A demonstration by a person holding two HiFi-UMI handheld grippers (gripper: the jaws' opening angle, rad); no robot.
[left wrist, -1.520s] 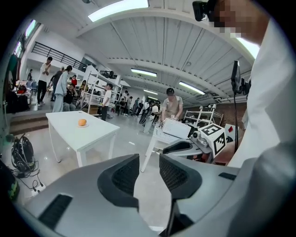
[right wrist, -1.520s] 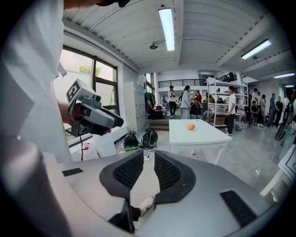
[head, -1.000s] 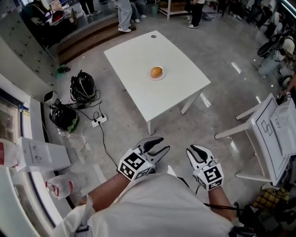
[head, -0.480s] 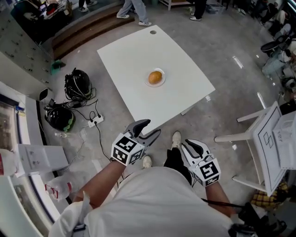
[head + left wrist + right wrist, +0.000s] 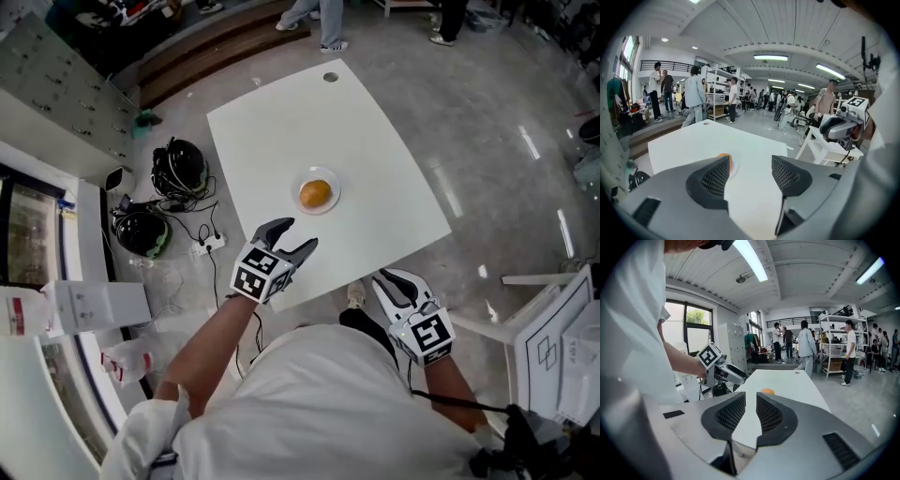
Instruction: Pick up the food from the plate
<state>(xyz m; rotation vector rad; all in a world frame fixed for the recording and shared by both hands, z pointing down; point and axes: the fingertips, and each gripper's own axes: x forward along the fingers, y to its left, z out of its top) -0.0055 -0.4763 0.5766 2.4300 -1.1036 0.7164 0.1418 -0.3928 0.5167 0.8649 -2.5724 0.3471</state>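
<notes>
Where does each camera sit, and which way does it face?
Head view: on the person's head, looking steeply down at the table, plate and food; left gripper, right gripper and arms show.
Left gripper view: rides the left gripper, facing the table between its opening, empty jaws; right gripper shows.
Right gripper view: rides the right gripper, facing the table between narrowly parted jaws; left gripper and arm show.
Shared: all see the food.

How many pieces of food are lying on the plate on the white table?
1. A single round orange piece of food lies on the small plate, near the middle of the white table. Nothing else shows on the plate.
</notes>
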